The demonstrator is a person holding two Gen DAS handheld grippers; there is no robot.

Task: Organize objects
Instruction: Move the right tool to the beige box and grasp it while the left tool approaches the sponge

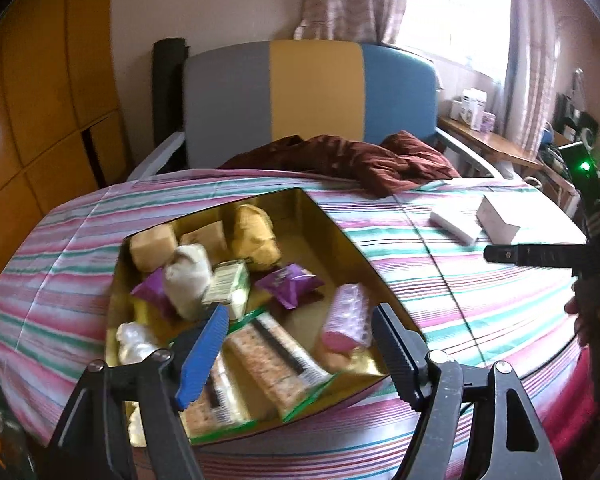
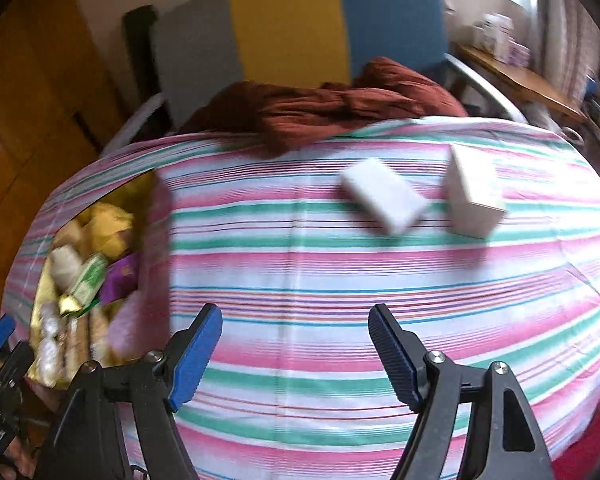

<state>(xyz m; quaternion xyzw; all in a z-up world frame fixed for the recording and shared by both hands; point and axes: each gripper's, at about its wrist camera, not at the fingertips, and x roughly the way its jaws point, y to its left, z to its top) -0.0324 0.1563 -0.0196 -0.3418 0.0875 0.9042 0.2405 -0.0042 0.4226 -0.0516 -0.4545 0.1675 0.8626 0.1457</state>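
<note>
A gold tin box [image 1: 332,236] sits on the striped tablecloth, filled with snack packets: purple packets [image 1: 288,284], a pink roll [image 1: 346,316], cracker packs [image 1: 268,360] and a yellow bag [image 1: 256,236]. My left gripper [image 1: 296,352] is open and empty above the box's near side. Two white boxes lie on the cloth to the right: a flat one [image 2: 384,194] and a taller one [image 2: 474,196]. My right gripper [image 2: 296,354] is open and empty over bare cloth, short of the white boxes. The gold box shows at the left in the right wrist view [image 2: 146,184]. The right gripper's finger shows in the left wrist view [image 1: 532,254].
A crumpled dark red cloth [image 1: 360,160] lies at the table's far edge. Behind it stands a chair with a grey, yellow and blue back [image 1: 312,96]. A wooden side table with small boxes [image 1: 492,136] is at the far right. Wooden cabinets [image 1: 40,100] fill the left.
</note>
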